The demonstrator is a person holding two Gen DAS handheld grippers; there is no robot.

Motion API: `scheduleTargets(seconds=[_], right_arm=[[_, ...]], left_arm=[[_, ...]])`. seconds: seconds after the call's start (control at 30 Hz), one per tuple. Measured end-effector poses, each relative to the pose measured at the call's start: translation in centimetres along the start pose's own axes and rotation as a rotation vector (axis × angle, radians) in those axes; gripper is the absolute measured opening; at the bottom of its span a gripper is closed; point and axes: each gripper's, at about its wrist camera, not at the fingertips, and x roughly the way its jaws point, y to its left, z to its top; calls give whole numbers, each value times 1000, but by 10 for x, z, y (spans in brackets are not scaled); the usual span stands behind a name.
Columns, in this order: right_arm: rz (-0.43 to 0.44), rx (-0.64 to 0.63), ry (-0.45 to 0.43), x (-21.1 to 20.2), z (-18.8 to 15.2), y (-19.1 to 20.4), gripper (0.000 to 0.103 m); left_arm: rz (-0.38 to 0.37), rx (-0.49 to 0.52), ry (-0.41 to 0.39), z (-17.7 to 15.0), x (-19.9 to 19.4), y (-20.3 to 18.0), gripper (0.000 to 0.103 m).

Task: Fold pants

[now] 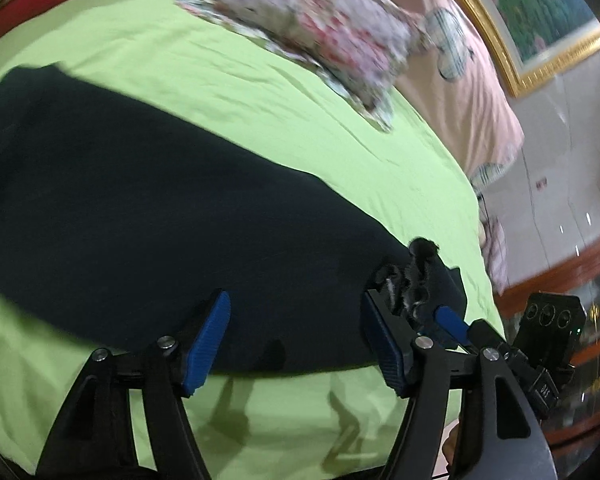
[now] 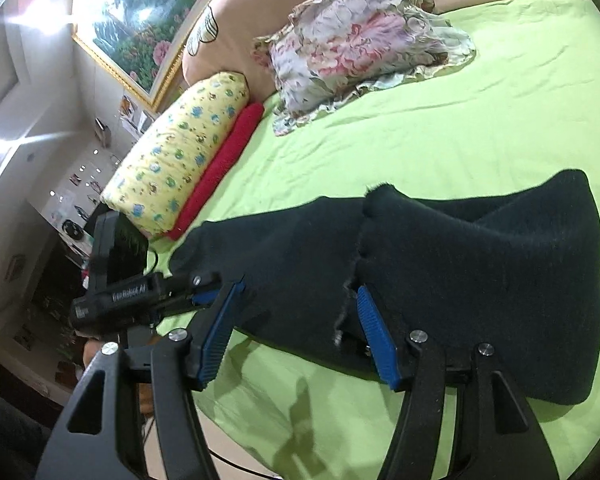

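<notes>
Across the bed (image 2: 440, 128), spread with a lime-green sheet, the dark pants (image 2: 480, 280) lie near the front edge, already doubled over so that one layer rests on another, with a raw seam edge showing where the top layer ends. Behind them, toward the padded headboard (image 2: 236, 12), sit a floral pillow (image 2: 360, 40), a yellow patterned bolster (image 2: 180, 152) and a red roll of cloth (image 2: 224, 160) touching it; a gilt-framed painting (image 2: 140, 12) hangs on the wall. Over the pants' near edge, the left gripper (image 1: 296, 344) has its jaws spread, with nothing between the blue pads, and dark fabric lies just beyond the tips. The right gripper (image 2: 296, 336) likewise has its jaws spread; the seam edge of the upper layer hangs close to its right-hand pad, but the pads do not press on it, so the cloth looks released. Judging by this, a fold has been laid and the step in hand is letting go and getting set for the next fold. To do that well, both grippers should lift clear without snagging the loose seam edge, which could drag the top layer askew. The next grasp should take both layers together at matching points along one end, keeping the edges aligned, and carry them over evenly so the stack stays flat and square on the sheet.
</notes>
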Motion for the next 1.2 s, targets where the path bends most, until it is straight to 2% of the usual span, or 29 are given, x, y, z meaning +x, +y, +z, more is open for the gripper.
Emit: scheduleTargets(seconds=[0.27,0.47,0.8,0.97,1.2], right_arm=[[51,-53,26,13,4,22,62],[68,-75,61,28,6,34,62],[86,-132,116,57,19,52,62],[99,-197,152,79,29,69,62],[99,-275,211,123,48,90,62]], left_arm=[[41,-174,-134,-24,-51,42,75],[90,-231,-159,-29,-68,67,75],[123,-328,-208,-23,-87,105,75],[141,-357,-242,-20,-96,121,75],[138,-400,-248,-15,-92,138,76]])
